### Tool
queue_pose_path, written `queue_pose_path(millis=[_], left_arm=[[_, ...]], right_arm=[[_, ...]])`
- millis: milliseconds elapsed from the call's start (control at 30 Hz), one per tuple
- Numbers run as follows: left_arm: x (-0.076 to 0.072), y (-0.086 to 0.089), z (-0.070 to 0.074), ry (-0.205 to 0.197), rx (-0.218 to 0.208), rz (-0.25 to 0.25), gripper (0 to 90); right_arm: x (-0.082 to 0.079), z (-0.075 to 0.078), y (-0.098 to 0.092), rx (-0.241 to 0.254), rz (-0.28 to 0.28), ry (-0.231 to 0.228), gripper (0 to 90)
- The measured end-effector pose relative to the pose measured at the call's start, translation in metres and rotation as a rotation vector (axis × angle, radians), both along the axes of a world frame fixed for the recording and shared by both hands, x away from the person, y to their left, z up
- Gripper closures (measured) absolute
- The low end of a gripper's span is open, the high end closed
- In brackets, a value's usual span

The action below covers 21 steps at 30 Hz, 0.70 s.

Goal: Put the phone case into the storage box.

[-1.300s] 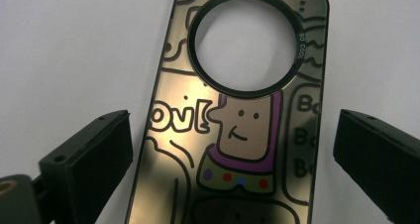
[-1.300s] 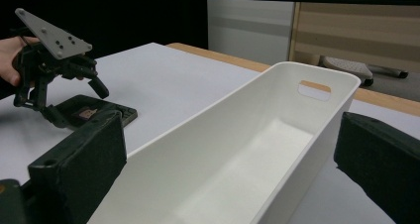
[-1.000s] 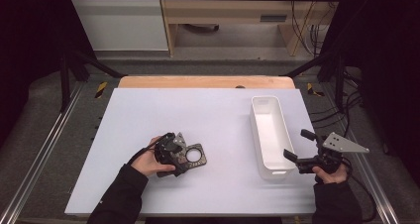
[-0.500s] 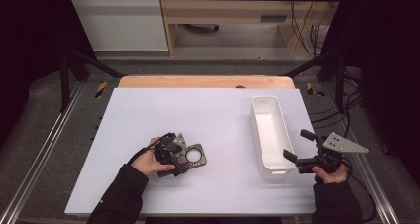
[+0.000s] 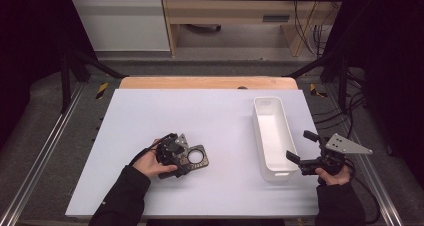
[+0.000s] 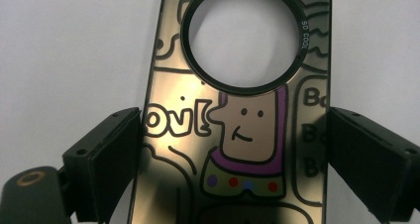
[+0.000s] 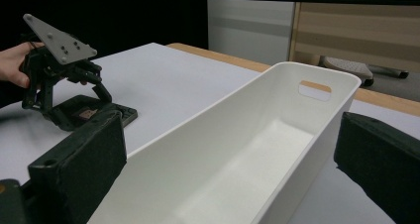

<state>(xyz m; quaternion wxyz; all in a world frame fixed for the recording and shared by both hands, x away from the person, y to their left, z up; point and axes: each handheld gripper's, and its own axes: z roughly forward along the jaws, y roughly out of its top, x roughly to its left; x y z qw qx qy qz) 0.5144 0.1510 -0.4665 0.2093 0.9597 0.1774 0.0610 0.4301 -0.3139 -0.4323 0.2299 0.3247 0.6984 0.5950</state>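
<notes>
Left gripper over the phone case, lying flat on the tabletop toward the near edge, left of centre. Jaws flank the case's long sides in the left gripper view; contact can't be confirmed. Right gripper spread wide, holding nothing, at the near-right corner, just beside the near end of the white bin. Bin sits near the right edge, well apart from the case; bare tabletop between them.
</notes>
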Motion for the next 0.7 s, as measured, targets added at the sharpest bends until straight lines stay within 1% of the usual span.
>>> queue_pose_path(millis=[433,700], left_arm=[[-0.0014,-0.0005,0.0009,-0.005,0.002,-0.008,10.8],[-0.0021,0.0002,0.0014,0.001,-0.003,-0.003,11.4]], right_arm=[[0.0001,0.0000,0.0001,-0.001,0.002,-0.001,0.4],[0.0000,0.0001,0.0002,0.000,0.004,0.000,0.4]])
